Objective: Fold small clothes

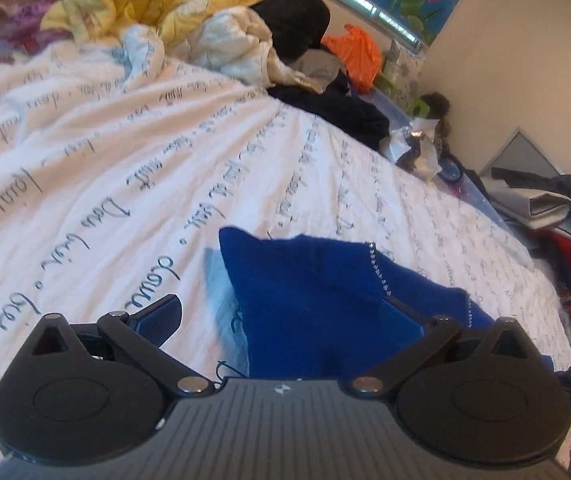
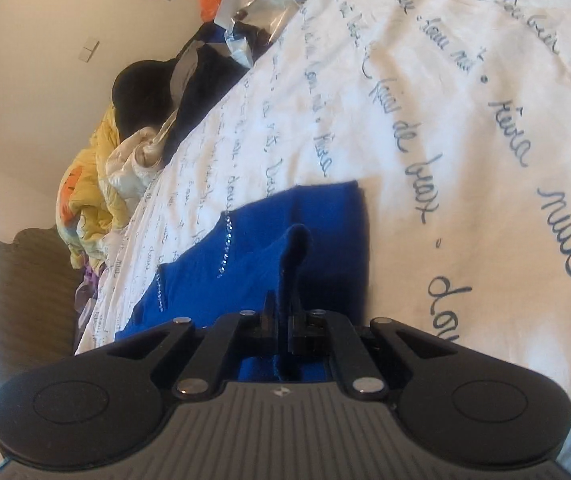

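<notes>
— Where is it?
— The blue knit garment (image 2: 285, 248) lies on the bed's script-printed duvet (image 2: 465, 120). My right tongs (image 2: 288, 320) are pressed together, pinching a raised fold of it; my left tongs (image 1: 285, 316) are spread, the cloth between them.
— Advice?
— I'd carry the fold over evenly, edges matched.
— Writing?
— "nuit" is legible on the duvet.

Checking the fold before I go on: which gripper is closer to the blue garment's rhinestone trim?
Right. The right gripper is shut on a fold of the blue garment, with the rhinestone trim just beside it. The left gripper is open, the trim farther ahead.
</notes>
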`<state>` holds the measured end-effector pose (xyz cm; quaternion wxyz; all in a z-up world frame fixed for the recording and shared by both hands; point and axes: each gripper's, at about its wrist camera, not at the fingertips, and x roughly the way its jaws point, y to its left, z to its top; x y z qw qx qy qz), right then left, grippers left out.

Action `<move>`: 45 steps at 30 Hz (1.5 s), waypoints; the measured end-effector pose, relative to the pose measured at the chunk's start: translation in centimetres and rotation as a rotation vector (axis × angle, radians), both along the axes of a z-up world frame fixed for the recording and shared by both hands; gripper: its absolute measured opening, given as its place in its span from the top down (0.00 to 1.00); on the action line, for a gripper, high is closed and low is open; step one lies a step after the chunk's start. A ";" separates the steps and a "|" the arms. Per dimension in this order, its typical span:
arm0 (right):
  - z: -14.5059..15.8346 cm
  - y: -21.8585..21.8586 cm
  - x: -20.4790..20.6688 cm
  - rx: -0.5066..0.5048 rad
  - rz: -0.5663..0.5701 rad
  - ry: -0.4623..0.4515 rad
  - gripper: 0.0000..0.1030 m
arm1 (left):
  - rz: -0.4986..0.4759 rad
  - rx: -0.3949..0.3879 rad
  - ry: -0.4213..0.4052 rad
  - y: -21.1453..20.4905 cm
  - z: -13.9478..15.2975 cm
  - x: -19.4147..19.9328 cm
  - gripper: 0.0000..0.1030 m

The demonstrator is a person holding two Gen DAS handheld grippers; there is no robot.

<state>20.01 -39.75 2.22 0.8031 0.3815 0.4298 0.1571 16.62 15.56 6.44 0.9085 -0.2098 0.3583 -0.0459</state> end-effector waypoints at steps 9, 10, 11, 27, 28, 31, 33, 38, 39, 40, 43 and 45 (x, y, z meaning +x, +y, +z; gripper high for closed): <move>2.0 -1.3 -1.0 -0.101 -0.144 -0.140 0.24 | -0.023 0.049 0.086 -1.1 -1.9 2.5 0.05; 2.2 -0.9 -0.8 -0.149 -0.142 -0.148 0.20 | -0.026 0.067 0.083 -1.4 -1.9 2.5 0.05; 1.9 -0.3 -0.2 -0.190 -0.102 -0.132 0.20 | -0.033 0.091 0.080 -1.8 -1.9 2.6 0.10; 1.7 2.9 -2.4 -0.334 -0.004 -0.094 0.63 | -0.093 0.580 -0.019 -6.3 -1.3 -0.6 0.47; 2.2 2.9 -3.6 -0.338 0.002 -0.114 0.47 | -0.097 0.553 -0.033 -5.9 -0.8 -1.7 0.31; 2.2 3.6 -6.6 -0.375 0.055 -0.136 0.42 | -0.109 0.417 -0.062 -4.7 -0.4 -5.2 0.06; 1.5 4.8 -7.6 -0.439 0.084 -0.147 0.56 | -0.119 0.407 -0.015 -5.0 -1.3 -5.7 0.51; 1.5 6.0 -8.5 -0.570 0.141 -0.169 0.96 | -0.105 0.518 -0.022 -6.2 -2.1 -6.3 0.75; 1.4 4.9 -8.5 -0.538 0.109 -0.159 0.96 | -0.116 0.522 -0.029 -6.0 -2.2 -6.3 0.74; 1.2 3.8 -8.4 -0.497 0.069 -0.145 0.96 | -0.122 0.522 -0.031 -5.9 -2.2 -6.5 0.74; 1.1 2.5 -9.4 -0.370 0.022 -0.120 0.93 | -0.145 0.475 -0.013 -5.5 -1.5 -7.4 0.63; 1.3 2.3 -10.8 -0.272 0.061 -0.102 0.80 | -0.156 0.392 -0.019 -4.7 -1.1 -9.3 0.18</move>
